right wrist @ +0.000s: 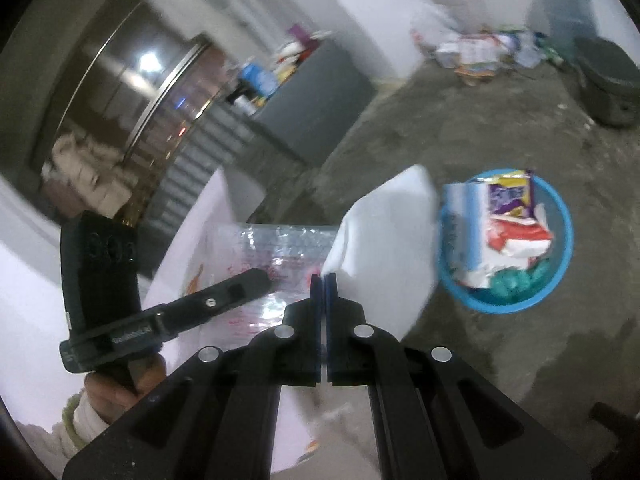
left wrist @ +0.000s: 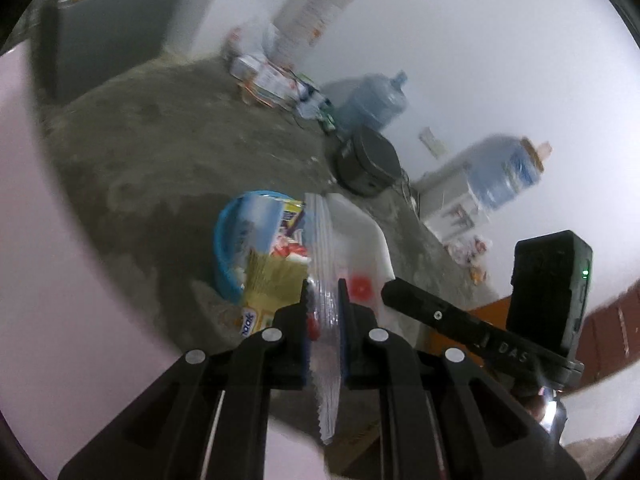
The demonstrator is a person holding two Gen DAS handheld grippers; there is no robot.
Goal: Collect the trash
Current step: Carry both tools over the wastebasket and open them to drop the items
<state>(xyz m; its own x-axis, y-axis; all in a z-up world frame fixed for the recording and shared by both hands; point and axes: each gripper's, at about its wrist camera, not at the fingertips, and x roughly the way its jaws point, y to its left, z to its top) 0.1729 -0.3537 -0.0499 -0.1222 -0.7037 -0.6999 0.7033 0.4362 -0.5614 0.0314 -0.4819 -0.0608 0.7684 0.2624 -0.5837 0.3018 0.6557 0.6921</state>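
1. Two grippers share one load: the left gripper [left wrist: 324, 292] is clamped on a clear plastic bag [left wrist: 326, 360], whose serrated edge hangs down between its blue-padded fingers.
2. Its partner, the right gripper [right wrist: 319, 282], has its jaws pressed together on the corner of a white bag [right wrist: 384, 248].
3. Both bags hang in the air over the grey concrete floor [left wrist: 168, 152], just beside a blue basket [right wrist: 560, 240].
4. That basket stands on the floor and is heaped with wrappers, among them a purple and yellow packet [right wrist: 510, 194] and a red and white one [right wrist: 520, 238].
5. Farther off, by the white wall, stand a large water jug [left wrist: 376, 104] and a dark round bin [left wrist: 368, 160], with loose litter [left wrist: 272, 80] beyond them.
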